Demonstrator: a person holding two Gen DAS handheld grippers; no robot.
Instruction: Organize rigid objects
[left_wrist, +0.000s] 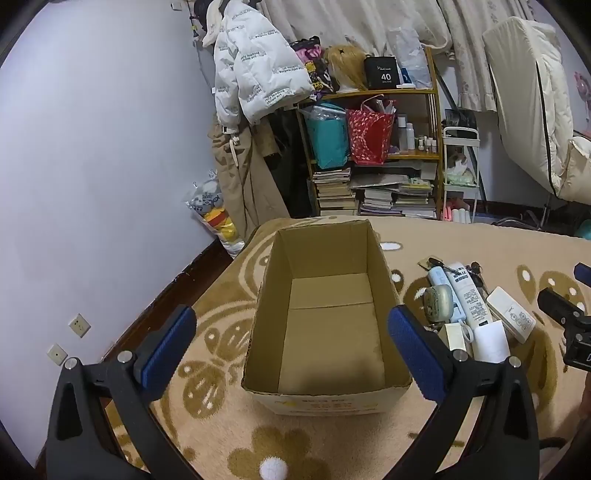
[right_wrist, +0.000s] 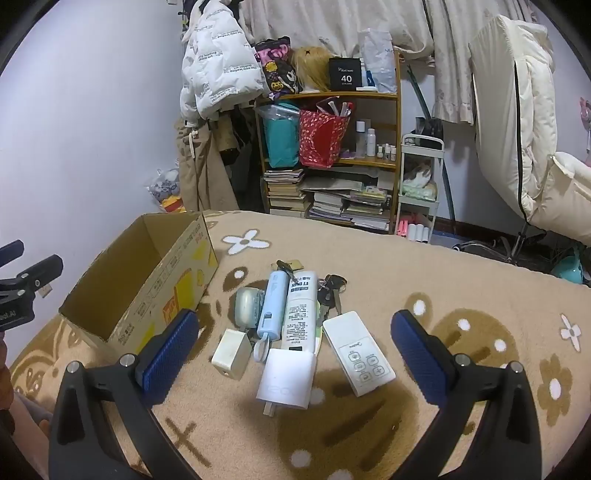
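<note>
An empty open cardboard box (left_wrist: 327, 306) (right_wrist: 147, 280) stands on a tan flowered blanket. My left gripper (left_wrist: 291, 347) hangs open above its near end, nothing between the fingers. To the box's right lies a cluster of small items: a white plug adapter (right_wrist: 286, 378), a white remote (right_wrist: 358, 352), a white tube (right_wrist: 301, 312), a light blue cylinder (right_wrist: 271, 304), a white cube charger (right_wrist: 231, 349), a pale oval case (right_wrist: 245, 308) and keys (right_wrist: 332, 291). My right gripper (right_wrist: 295, 354) is open just over the adapter. The same cluster shows in the left wrist view (left_wrist: 469, 302).
A wooden shelf (right_wrist: 397, 122) with books, bags and bottles stands behind the bed, beside hanging coats (left_wrist: 255, 70) and a white trolley (right_wrist: 419, 184). A folded mattress (right_wrist: 517, 122) leans at the right. The blanket (right_wrist: 461, 280) stretches right of the items.
</note>
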